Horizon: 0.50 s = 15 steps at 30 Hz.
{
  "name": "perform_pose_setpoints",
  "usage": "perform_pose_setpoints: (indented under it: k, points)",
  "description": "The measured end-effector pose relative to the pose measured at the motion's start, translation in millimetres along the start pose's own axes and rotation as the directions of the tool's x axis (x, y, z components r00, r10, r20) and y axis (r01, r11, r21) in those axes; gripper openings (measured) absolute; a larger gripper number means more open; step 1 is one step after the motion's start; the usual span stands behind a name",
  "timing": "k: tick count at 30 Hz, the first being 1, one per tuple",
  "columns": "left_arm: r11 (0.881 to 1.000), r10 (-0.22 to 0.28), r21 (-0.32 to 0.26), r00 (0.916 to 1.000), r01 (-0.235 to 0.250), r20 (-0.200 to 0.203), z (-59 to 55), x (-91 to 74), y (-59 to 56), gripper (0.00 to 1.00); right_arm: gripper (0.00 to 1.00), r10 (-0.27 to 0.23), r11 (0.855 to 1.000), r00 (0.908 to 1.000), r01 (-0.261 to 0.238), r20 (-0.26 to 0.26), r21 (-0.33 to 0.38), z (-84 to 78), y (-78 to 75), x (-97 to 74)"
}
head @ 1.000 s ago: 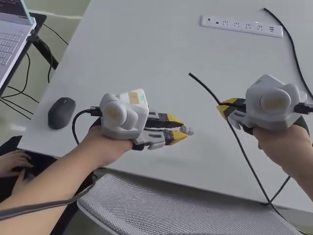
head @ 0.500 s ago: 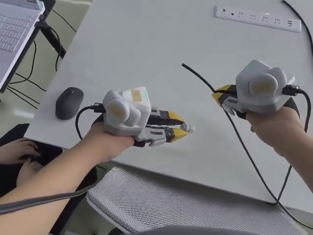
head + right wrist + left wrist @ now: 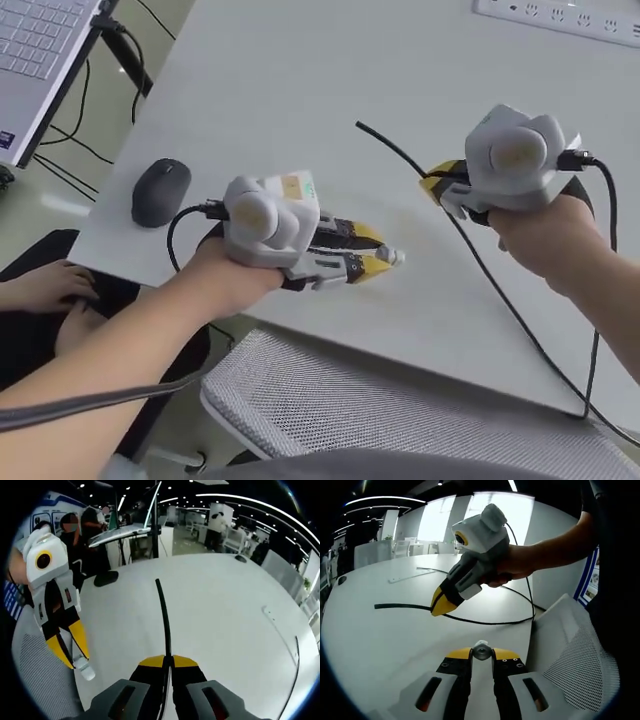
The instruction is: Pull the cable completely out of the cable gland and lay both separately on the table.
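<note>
A small grey cable gland (image 3: pixel 396 258) sits clamped between the yellow tips of my left gripper (image 3: pixel 383 259), held just above the table's near edge. In the left gripper view the gland (image 3: pixel 481 650) shows between the closed jaws of that gripper (image 3: pixel 481 655). The black cable (image 3: pixel 388 147) is separate from the gland. My right gripper (image 3: pixel 430 186) is shut on it, its free end pointing far-left and the rest trailing down off the table. In the right gripper view the cable (image 3: pixel 164 611) runs straight ahead from the right gripper (image 3: pixel 168 661), with the gland (image 3: pixel 85 670) at the left.
A black mouse (image 3: pixel 160 192) lies on the white table (image 3: pixel 300 70) at the left. A white power strip (image 3: pixel 560 18) is at the far right, and a laptop (image 3: pixel 40 40) stands beyond the left edge. A mesh chair (image 3: pixel 350 400) is below the near edge.
The head camera has shifted, sliding the scene. The right gripper with the cable has drifted a little closer to the left gripper. Both grips are unchanged.
</note>
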<state>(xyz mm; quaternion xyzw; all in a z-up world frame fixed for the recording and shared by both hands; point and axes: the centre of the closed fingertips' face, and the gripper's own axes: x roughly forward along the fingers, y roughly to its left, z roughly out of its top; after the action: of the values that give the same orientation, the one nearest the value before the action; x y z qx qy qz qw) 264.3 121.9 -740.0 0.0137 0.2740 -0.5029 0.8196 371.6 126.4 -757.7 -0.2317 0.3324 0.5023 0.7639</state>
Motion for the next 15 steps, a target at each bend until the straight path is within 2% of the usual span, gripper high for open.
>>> perform_pose_setpoints:
  k: [10, 15]
  points:
    - [1.000, 0.010, -0.017, 0.9999, -0.010, -0.007, -17.5, -0.5, 15.7, 0.15, 0.00, 0.052, 0.999, 0.9984, -0.052, -0.020, 0.002, 6.7, 12.5, 32.7]
    - [1.000, 0.018, -0.024, 0.9995, -0.018, -0.024, -28.0, -0.3, 24.8, 0.15, 0.00, 0.069, 0.998, 0.9962, -0.069, -0.052, -0.005, -0.3, 17.1, 46.5]
